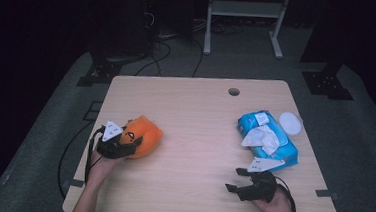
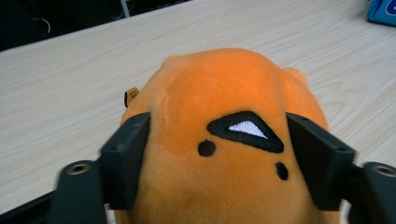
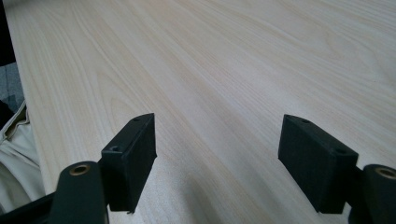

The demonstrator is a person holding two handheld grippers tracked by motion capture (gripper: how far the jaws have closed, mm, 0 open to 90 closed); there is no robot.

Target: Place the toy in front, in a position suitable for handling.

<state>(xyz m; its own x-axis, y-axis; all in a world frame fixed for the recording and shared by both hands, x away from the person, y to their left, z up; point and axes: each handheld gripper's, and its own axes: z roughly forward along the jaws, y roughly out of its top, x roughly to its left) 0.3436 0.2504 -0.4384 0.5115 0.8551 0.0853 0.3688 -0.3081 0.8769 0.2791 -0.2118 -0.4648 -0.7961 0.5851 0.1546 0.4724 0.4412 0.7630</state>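
Note:
An orange plush toy (image 1: pixel 146 132) with a black-and-white embroidered mark lies near the left edge of the light wooden table (image 1: pixel 200 112). My left gripper (image 1: pixel 132 142) is shut on it, one black jaw pressed against each flank of the toy (image 2: pixel 224 102). A small tag sticks out at the toy's left side in the left gripper view. My right gripper (image 1: pixel 236 179) rests low near the table's front right, jaws wide apart. In the right gripper view the right gripper (image 3: pixel 217 154) has bare wood between its jaws.
A blue pack of wet wipes (image 1: pixel 269 139) with a white tissue pulled out lies at the right, and a white round lid (image 1: pixel 290 123) sits beside it. A cable hole (image 1: pixel 233 91) is at the table's far edge. The blue pack's corner (image 2: pixel 380 11) shows far off.

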